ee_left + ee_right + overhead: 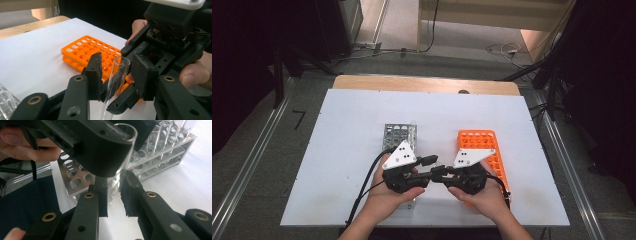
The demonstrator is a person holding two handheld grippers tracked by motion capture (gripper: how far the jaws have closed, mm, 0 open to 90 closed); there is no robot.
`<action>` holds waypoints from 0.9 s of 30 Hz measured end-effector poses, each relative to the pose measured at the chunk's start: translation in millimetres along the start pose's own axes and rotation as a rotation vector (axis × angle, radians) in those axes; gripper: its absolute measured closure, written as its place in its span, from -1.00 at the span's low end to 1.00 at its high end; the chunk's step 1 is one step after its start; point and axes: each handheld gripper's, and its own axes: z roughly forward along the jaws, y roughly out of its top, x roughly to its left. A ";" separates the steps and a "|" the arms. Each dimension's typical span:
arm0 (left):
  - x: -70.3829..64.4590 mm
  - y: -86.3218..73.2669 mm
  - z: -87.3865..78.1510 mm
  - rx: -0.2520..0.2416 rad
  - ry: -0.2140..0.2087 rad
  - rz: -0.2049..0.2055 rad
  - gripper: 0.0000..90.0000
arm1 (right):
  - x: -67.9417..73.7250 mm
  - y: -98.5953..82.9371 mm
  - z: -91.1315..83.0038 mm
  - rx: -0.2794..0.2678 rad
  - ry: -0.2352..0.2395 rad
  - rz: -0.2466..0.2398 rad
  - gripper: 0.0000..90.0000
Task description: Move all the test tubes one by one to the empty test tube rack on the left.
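Observation:
A clear glass test tube (117,75) stands almost upright between my two grippers, which meet nose to nose at the table's front middle. My left gripper (117,73) is open, its pads on either side of the tube with a gap at each. Seen close in the right gripper view, my right gripper (114,192) is shut on the tube (113,182) lower down. The left gripper's jaw looms across the top of that view. From above, the left gripper (428,170) and right gripper (443,174) nearly touch.
An orange rack (477,140) with many empty holes lies at the right, partly under the right hand. A clear acrylic rack (399,134) holding several glass tubes stands at the left, behind the left hand. The white board (347,125) has free room around both.

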 end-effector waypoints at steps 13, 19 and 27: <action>-1.2 0.1 0.0 -0.002 -0.008 0.018 0.61 | 1.9 0.8 0.5 0.003 0.013 0.000 0.65; -1.1 0.5 -0.5 -0.006 0.000 0.021 0.63 | 1.3 0.8 0.0 0.000 0.015 0.003 0.65; -0.2 0.9 -1.5 -0.009 0.014 0.027 0.65 | 0.6 0.6 0.5 -0.007 0.017 0.010 0.63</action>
